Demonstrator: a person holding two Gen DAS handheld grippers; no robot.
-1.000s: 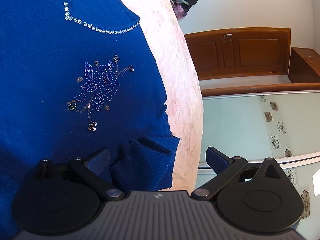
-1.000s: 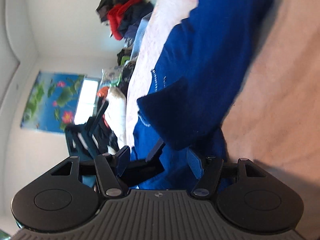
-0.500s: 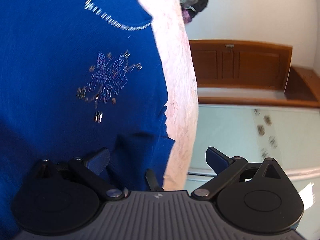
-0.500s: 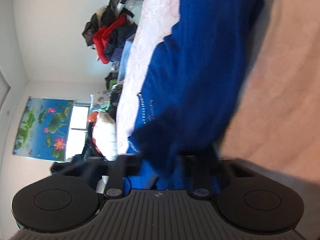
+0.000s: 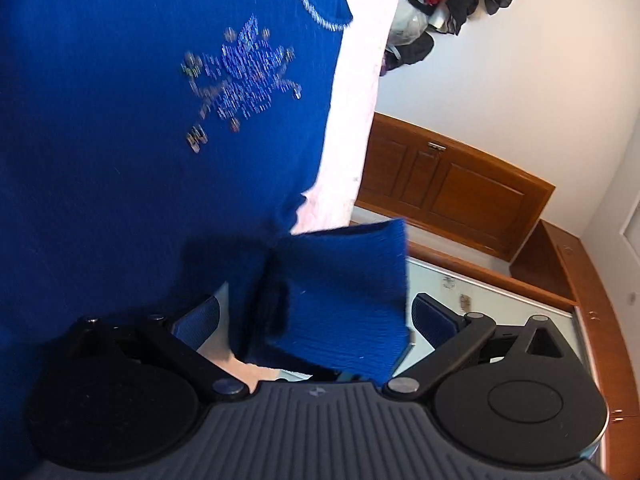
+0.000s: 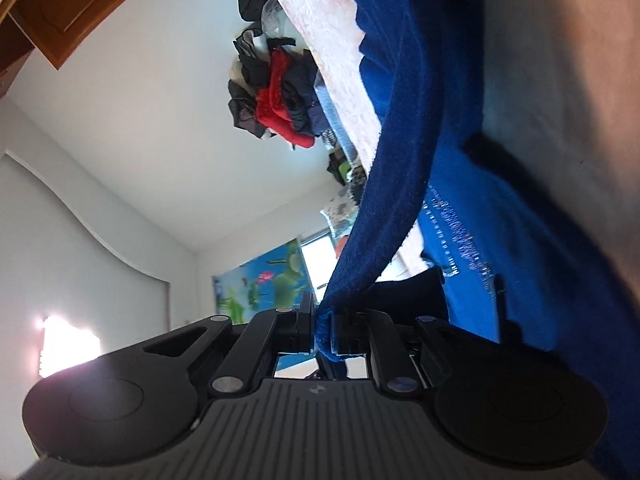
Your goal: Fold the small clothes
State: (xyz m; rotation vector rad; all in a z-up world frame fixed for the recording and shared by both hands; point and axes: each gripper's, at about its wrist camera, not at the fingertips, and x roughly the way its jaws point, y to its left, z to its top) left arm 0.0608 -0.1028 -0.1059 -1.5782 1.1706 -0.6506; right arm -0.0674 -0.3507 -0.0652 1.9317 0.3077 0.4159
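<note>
While the blue sweater [image 5: 120, 160] lies spread on the pale pink bedspread [image 5: 356, 120], its ribbed cuff [image 5: 344, 300] hangs in the gap of the left gripper [image 5: 316, 316]. That gripper's jaws stand wide apart, one blue pad on each side of the cuff, and neither pad presses on the knit. A blurred beaded flower [image 5: 244, 84] sits on the sweater beyond the cuff, and a silver beaded neckline [image 5: 316, 20] curves past it near the sweater's far edge.

At the right gripper [image 6: 322, 328] the jaws are all but closed, pinching a thick fold of the sweater's edge, and the cloth rises taut from the pads toward the bedspread. Beyond the sweater a heap of dark and red clothes [image 6: 276, 100] lies at the bedspread's far end. A brown wooden cabinet [image 5: 452, 188] stands well apart from the sweater, against the white wall.
</note>
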